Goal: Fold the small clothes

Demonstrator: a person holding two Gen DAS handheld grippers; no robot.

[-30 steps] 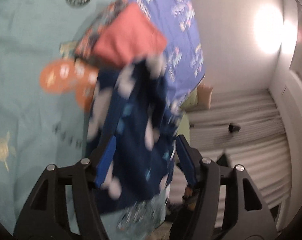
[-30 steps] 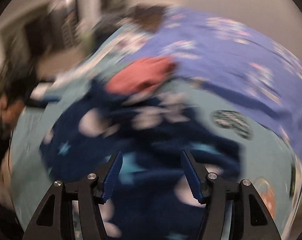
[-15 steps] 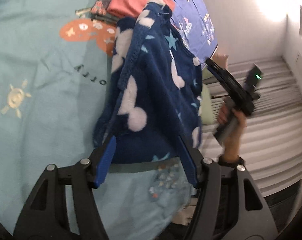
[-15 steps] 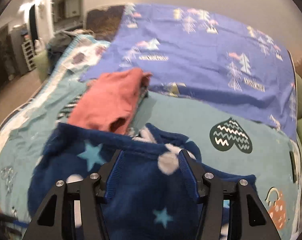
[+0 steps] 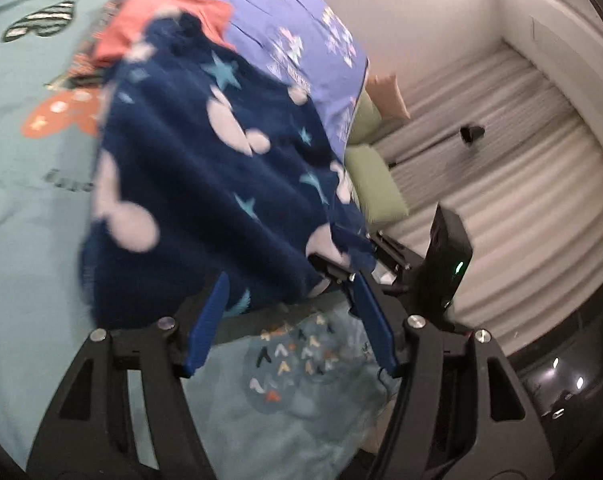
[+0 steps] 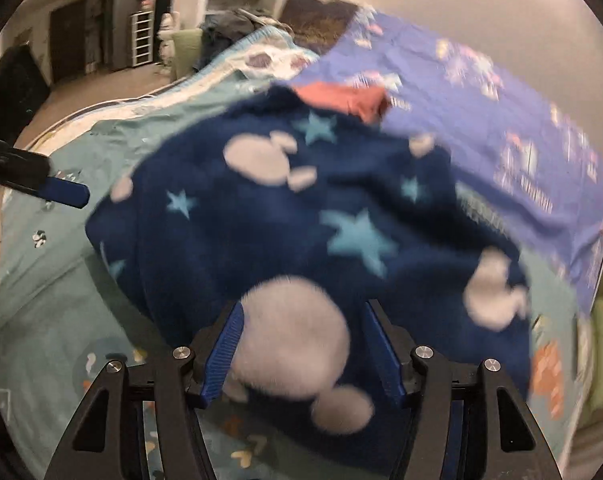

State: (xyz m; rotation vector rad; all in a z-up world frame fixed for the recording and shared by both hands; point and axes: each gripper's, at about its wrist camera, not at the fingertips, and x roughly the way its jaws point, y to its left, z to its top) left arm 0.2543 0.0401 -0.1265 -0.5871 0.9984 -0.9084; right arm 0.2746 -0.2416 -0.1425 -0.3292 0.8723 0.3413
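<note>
Both tools wide, left tool (image 5: 289, 320) and right tool (image 6: 305, 350) gripping nothing; risks fleece garment (image 6: 301, 216) bunching on bed (image 6: 49, 304).

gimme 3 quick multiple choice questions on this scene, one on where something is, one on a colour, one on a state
1. Where is the coral garment?
A. On the floor
B. Beyond the fleece, beside the purple blanket
C. Between the left gripper's fingers

2. What colour are the fleece's stars?
A. Yellow
B. Red
C. Light blue

3. How do the left gripper's jaws stand?
A. Apart
B. Shut tight
C. Shut on the coral garment

Answers:
1 B: the coral garment lies past the fleece, against the purple blanket.
2 C: the stars are light blue on navy.
3 A: the sheet shows through the left gripper.
</note>
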